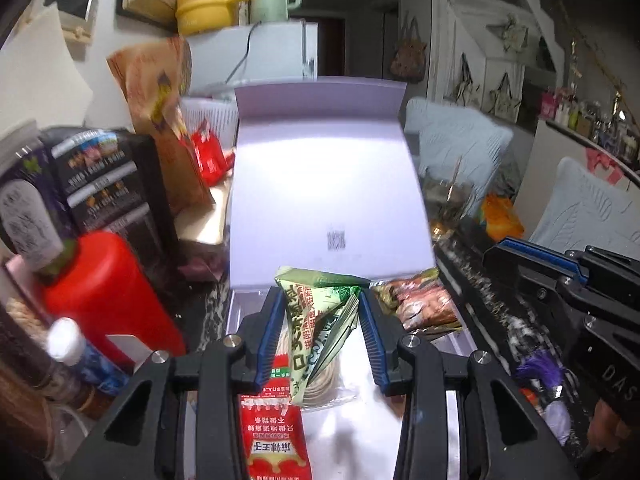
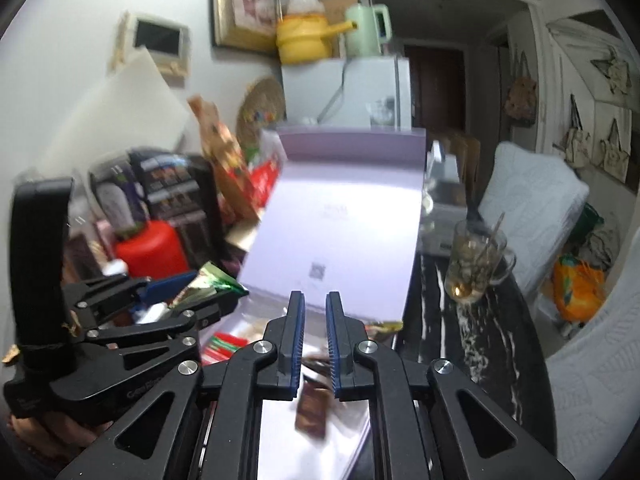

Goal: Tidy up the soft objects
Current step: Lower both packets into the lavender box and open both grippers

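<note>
My left gripper [image 1: 320, 300] is shut on a green snack packet [image 1: 320, 316] and holds it over the open white box [image 1: 328, 184], whose lid stands upright behind. A red sauce sachet [image 1: 274, 424] and a clear bag of noodles lie in the box under it. A brown-red packet [image 1: 424, 300] lies in the box to the right. My right gripper [image 2: 316, 300] is nearly shut and holds nothing; a small brown sachet [image 2: 312, 412] is in the air just below its fingers, above the box [image 2: 340, 220]. The left gripper with the green packet [image 2: 208, 280] shows at its left.
A red bottle [image 1: 104, 292], black boxes [image 1: 100, 176] and a tan bag [image 1: 168, 120] crowd the left side. A glass mug with a spoon [image 2: 476, 264] stands on the dark marble table [image 2: 480, 340] right of the box. Pale chairs [image 1: 460, 140] stand behind.
</note>
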`<control>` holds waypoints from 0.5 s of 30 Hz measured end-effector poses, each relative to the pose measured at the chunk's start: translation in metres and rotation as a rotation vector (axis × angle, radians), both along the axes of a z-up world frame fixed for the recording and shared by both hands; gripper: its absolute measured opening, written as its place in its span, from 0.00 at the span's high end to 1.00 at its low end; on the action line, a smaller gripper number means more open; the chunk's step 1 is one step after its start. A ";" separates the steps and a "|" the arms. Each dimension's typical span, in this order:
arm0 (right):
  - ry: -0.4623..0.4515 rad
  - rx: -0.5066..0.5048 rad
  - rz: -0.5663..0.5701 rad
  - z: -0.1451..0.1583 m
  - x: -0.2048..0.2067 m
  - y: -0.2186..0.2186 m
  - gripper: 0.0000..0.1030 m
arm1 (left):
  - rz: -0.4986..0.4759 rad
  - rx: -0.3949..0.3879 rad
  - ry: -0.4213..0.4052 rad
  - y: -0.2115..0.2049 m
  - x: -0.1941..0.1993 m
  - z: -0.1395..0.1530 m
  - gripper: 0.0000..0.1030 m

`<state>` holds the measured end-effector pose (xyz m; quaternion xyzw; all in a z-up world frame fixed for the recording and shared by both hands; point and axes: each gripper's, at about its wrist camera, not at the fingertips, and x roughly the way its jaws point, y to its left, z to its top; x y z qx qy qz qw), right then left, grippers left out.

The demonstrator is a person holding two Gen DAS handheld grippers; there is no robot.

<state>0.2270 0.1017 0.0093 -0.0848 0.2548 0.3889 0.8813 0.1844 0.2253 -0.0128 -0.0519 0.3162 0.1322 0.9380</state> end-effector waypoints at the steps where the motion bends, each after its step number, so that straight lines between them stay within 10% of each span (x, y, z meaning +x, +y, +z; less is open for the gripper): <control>1: 0.004 -0.007 0.001 -0.004 0.003 0.002 0.89 | 0.000 -0.005 0.016 0.001 0.003 -0.006 0.63; 15: 0.062 -0.064 -0.014 -0.026 0.019 0.004 0.89 | 0.045 -0.076 0.175 0.015 0.023 -0.031 0.62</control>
